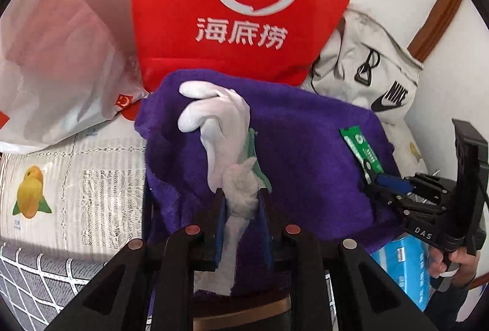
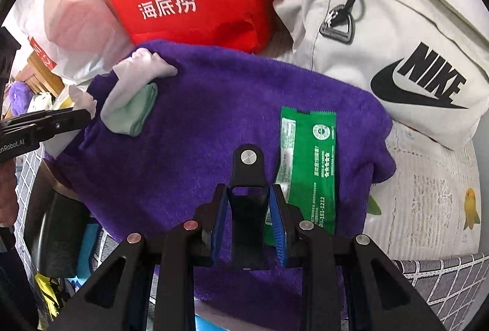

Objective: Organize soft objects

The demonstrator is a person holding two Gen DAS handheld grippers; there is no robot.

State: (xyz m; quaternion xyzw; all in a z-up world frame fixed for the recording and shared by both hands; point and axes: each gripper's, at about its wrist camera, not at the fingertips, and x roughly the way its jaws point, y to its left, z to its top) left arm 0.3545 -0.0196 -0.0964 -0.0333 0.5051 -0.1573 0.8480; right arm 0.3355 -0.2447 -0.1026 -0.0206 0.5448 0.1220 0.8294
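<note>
**Spotter:** Where's the white glove (image 1: pixel 214 114) sitting for you?

**Me:** On top of the purple towel (image 1: pixel 305 153), towards its left end. Its fingers point up and away from me and its cuff runs back down into my left tool (image 1: pixel 241 202). So the glove's long axis lies almost straight along the line that tool points. The jaws there are nearly closed, pinching the bunched cuff.

**Spotter:** And the right side?

**Me:** My right tool (image 2: pixel 248 218) is over the towel's right half, just beside the green sachet (image 2: pixel 308 166), whose long axis also runs away from me. Those jaws stand a little apart around a black piece I can't identify; whether they press on it I cannot tell.

**Spotter:** Which hand takes the glove's free end?

**Me:** I judge the left keeps it. The right is well apart from it, across the towel. The red bag (image 1: pixel 244 1) and the Nike bag (image 2: pixel 397 40) stand behind.
</note>
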